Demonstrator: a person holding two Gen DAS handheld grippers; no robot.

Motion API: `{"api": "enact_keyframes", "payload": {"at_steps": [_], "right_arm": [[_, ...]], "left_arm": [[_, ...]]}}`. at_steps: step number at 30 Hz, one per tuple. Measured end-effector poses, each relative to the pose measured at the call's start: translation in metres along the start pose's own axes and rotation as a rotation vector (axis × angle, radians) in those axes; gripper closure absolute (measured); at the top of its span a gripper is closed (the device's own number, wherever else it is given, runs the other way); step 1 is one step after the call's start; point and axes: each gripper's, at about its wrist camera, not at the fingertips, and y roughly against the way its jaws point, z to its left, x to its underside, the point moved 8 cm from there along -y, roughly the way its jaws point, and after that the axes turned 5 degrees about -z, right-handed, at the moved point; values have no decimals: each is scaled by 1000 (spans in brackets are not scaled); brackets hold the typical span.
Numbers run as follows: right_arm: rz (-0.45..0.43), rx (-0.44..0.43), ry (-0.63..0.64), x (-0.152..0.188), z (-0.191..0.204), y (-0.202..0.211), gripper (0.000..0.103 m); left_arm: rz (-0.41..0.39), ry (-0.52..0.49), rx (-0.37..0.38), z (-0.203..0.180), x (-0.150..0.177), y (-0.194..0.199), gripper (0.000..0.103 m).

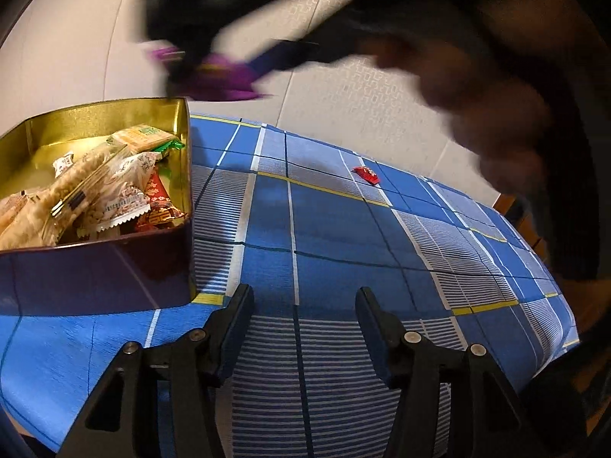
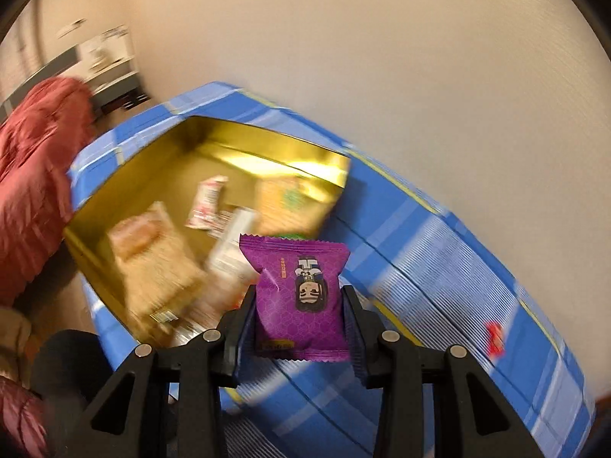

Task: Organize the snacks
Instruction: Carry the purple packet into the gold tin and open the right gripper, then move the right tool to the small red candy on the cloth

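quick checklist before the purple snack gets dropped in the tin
1. Grip: the right gripper is shut on the purple snack packet, pads on both sides: ok.
2. Over the tin: in the left wrist view the packet hangs near the gold tin at its far corner; whether it is inside the rim line: cannot tell.
3. Room in the tin: bare gold floor shows at the far end: ok.
4. Left gripper: open, empty, over the blue checked cloth beside the tin, clear of the drop: ok.
5. Table cleared: a small red wrapped snack lies on the cloth: not ok.
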Motion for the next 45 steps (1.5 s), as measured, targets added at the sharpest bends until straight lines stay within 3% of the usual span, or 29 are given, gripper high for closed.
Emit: {"api": "enact_keyframes", "payload": {"at_steps": [6,16,27,35,45], "right_arm": [[54,-68,71,-22,35,-45,61],[132,-55,107,-25,43,-90,60],[75,-59,47,-29,34,-73,56],[-9,-23,-92,-12,-7,-37,56],[-16,137,-366,77,-109,-4,56]], "left_arm": [[0,33,39,0,-2,1,39],[-5,92,60,9,-6,4,39],[-9,45,39,-5,-6,-3,39],[-10,10,17,-22,-5,3,38],[-12,-38,-35,-47,-4,5,31]]}}
